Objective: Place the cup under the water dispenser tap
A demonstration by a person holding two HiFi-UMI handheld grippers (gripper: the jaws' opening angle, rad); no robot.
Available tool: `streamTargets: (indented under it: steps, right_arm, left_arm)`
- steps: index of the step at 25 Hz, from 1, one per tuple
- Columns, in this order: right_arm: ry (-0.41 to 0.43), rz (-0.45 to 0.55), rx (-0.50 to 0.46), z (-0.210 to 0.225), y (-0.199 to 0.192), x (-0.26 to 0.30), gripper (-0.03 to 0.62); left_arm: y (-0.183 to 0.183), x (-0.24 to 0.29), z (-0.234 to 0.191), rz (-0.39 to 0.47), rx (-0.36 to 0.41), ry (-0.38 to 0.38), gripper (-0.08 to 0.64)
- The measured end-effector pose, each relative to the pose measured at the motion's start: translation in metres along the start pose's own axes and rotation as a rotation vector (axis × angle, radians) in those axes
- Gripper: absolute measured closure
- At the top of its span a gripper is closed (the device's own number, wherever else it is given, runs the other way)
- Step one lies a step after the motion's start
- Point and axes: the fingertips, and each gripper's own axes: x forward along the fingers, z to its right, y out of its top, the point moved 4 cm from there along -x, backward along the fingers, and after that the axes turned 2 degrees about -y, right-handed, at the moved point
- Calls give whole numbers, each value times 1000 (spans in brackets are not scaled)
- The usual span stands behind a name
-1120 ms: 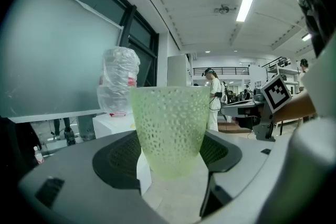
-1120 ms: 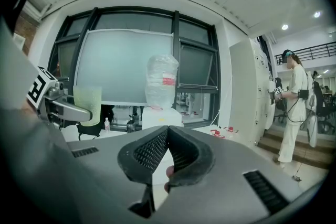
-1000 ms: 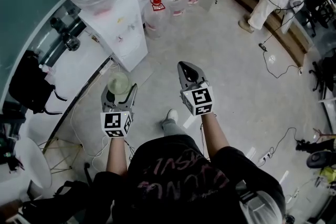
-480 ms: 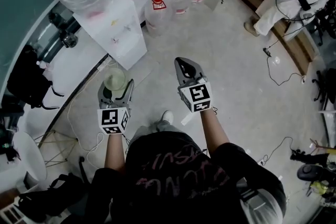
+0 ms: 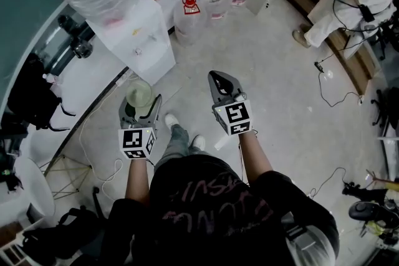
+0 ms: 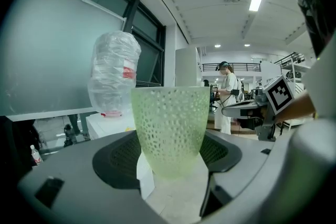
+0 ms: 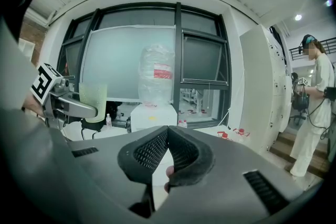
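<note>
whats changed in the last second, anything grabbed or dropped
The person has stepped forward: a shoe now shows on the floor beside the left gripper, and the water dispenser looks slightly nearer. Both grippers rode along with the body. Nothing was taken hold of or let go. Unchanged: the green cup stays upright in the left gripper, and the right gripper stays shut, holding nothing.

Left gripper (image 5: 138,108) grips cup (image 5: 139,95); dispenser (image 5: 144,40) ahead.
</note>
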Motion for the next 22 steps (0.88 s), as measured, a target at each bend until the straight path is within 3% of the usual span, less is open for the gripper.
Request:
streamTargets:
  steps: [22]
  right_arm:
    - [-28, -66, 16, 31, 11, 163, 578]
  left_arm:
    - [-3, 135, -89, -14, -44, -104, 210]
